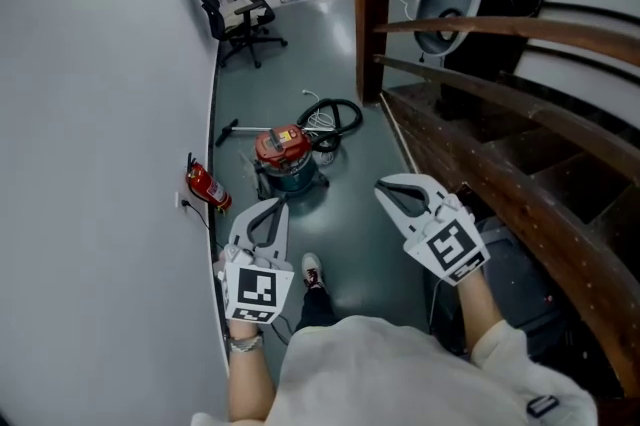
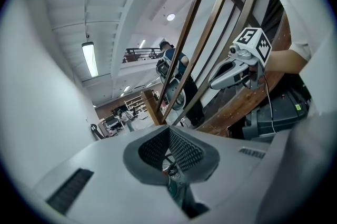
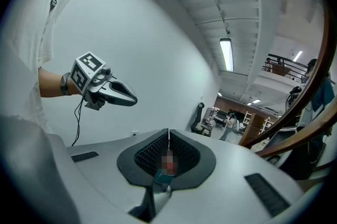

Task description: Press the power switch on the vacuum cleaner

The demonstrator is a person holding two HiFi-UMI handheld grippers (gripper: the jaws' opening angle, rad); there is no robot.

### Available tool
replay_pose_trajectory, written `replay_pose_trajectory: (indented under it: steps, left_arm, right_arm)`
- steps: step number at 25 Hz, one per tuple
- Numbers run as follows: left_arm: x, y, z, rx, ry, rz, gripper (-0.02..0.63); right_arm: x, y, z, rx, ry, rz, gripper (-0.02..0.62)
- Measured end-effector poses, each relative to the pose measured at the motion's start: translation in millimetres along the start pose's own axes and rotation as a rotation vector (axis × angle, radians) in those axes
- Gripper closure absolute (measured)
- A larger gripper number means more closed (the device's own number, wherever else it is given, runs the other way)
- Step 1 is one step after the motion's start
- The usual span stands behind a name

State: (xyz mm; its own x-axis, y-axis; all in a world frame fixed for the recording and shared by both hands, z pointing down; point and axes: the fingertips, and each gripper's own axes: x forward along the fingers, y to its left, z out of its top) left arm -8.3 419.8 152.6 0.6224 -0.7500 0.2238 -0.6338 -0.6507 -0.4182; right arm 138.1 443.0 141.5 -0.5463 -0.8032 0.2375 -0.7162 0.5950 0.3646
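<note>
The vacuum cleaner (image 1: 287, 157) stands upright on the floor (image 1: 345, 214) by the wall (image 1: 100, 114), ahead and well below. The left gripper (image 1: 272, 206) looks nearer than the right gripper (image 1: 388, 190). Both have their fingers closed together, holding nothing.

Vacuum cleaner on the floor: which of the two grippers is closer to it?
Left, it seems. The left gripper is held just short of the vacuum cleaner, in line with it; the right gripper sits off to its right, by the stairs.

A white wall (image 1: 90, 64) borders the dark floor (image 1: 350, 214), with a black office chair (image 1: 235, 19) and wooden stair railing (image 1: 372, 14).
</note>
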Motion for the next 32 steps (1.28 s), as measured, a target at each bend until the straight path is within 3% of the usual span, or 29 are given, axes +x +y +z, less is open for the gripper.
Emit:
replay_pose_trajectory:
  steps: [16,32]
  left_arm:
    - [80,111,-18,0.01,-0.026,0.0,0.607]
    - [123,158,-43,-0.002,-0.002,-0.028,0.607]
  right_arm:
    - [113,-61,25,-0.04,-0.009,-0.024,0.565]
    - [179,-86,29,-0.033,0.015,-0.018,0.566]
